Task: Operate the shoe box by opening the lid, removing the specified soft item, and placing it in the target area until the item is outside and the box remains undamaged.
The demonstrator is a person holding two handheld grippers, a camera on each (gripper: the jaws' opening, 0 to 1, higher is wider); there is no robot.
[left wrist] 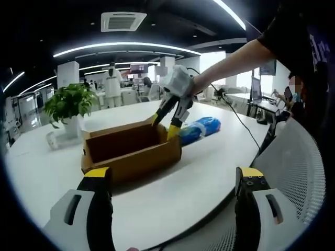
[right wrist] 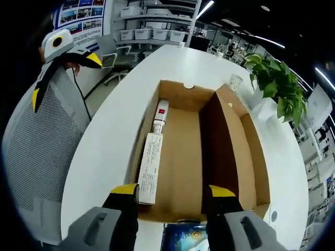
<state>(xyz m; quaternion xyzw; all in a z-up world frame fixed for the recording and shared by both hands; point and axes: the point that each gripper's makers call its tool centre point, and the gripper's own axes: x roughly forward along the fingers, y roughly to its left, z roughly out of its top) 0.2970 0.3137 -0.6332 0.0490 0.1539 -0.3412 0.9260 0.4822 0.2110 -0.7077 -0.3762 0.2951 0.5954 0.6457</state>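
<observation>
You see a plain brown cardboard shoe box (right wrist: 183, 162) on a glossy white table (left wrist: 172, 193). Beside it lies a blue soft bundle with pale patches (left wrist: 200, 128). Your grey grippers carry yellow-and-black tips (left wrist: 97, 172). A green leafy plant (left wrist: 70, 102) stands in a white pot.

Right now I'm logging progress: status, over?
Left gripper open, clear. Right gripper open at brown cardboard shoe box, lid open. Blue soft bundle outside on white table.
</observation>
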